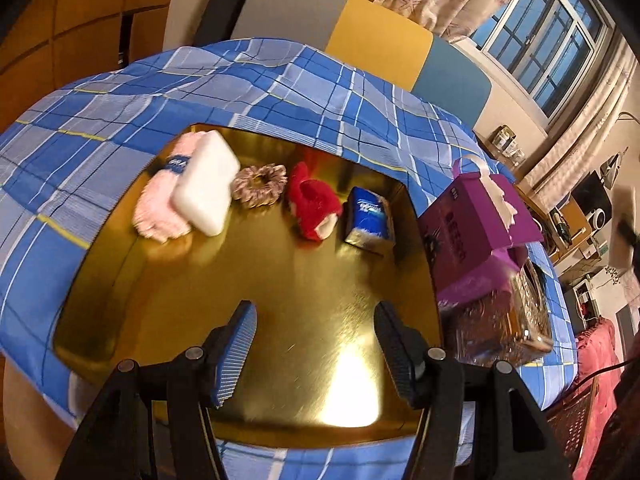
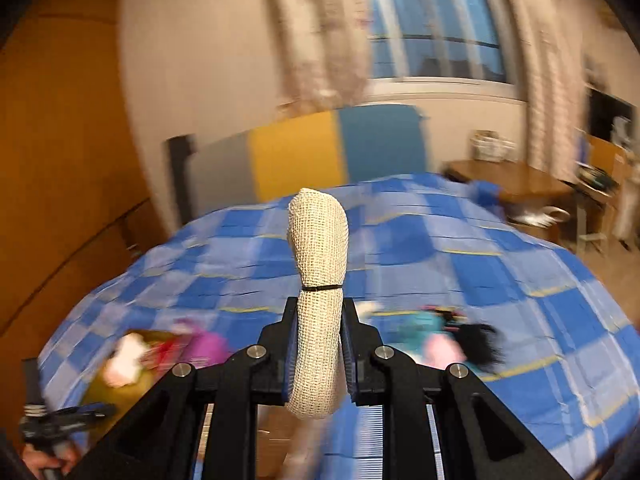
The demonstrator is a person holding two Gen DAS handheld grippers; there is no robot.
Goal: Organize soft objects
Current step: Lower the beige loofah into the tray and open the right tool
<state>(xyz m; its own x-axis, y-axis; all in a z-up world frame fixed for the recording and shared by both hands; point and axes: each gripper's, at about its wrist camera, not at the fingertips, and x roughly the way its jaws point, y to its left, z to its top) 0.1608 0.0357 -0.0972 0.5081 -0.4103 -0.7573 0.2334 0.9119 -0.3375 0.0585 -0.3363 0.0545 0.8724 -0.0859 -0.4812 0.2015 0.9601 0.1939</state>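
A gold tray lies on the blue checked bedspread. Along its far side sit a pink fluffy item, a white foam pad, a patterned scrunchie, a red plush toy and a blue tissue pack. My left gripper hovers open over the tray's near half with nothing between its fingers. My right gripper is shut on a beige mesh-wrapped roll tied with a black band, held up above the bed. Blurred soft items lie on the bedspread beyond it.
A purple gift bag and a shiny patterned box stand right of the tray. A grey, yellow and blue headboard backs the bed. A wooden wardrobe is at left; desks and a window at right.
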